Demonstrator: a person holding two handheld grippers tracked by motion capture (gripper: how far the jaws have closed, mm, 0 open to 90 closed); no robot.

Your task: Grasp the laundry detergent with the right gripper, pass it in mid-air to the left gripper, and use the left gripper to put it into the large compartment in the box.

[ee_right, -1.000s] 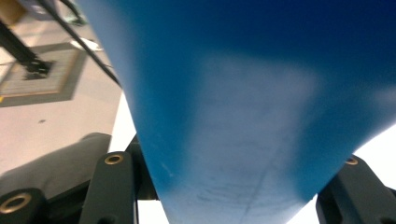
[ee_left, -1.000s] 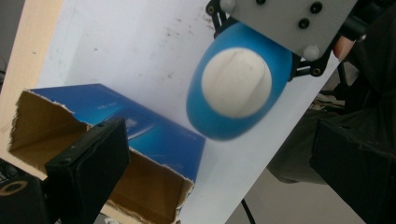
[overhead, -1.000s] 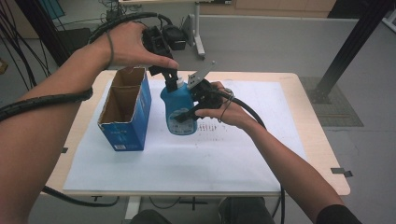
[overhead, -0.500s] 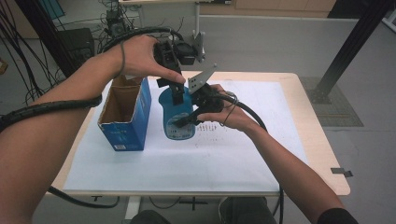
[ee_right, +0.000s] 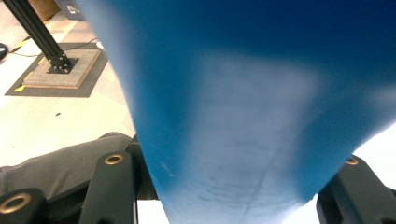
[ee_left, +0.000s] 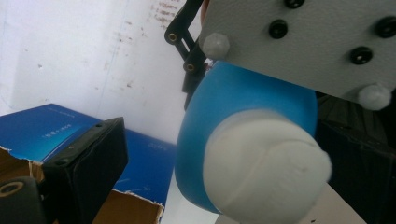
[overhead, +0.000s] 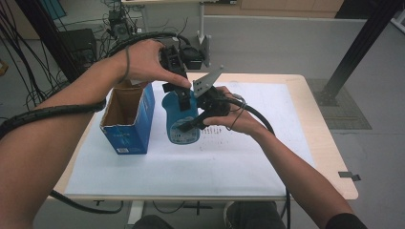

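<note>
Blue bottle held above the paper-covered table, beside the opened box.

The table (overhead: 315,143) is covered by a white sheet (overhead: 191,171), and at its left an opened blue carton (overhead: 128,125) is stood upright. Just right of the carton, the blue bottle (overhead: 180,121) is held upright over the sheet by the right gripper (overhead: 203,114), whose jaws are closed on the bottle's body; in the right gripper view the blue wall (ee_right: 261,107) is seen pressed between the two black jaws. Over the last second the left gripper (overhead: 177,83) has been drawn up and toward the far side, so it is now poised over the bottle's top; whether its jaws are open cannot be told. This is judged as a move onto the cap. The bottle is seen as smooth rounded blue plastic with a white rounded cap (ee_left: 264,163) and a printed label.
</note>
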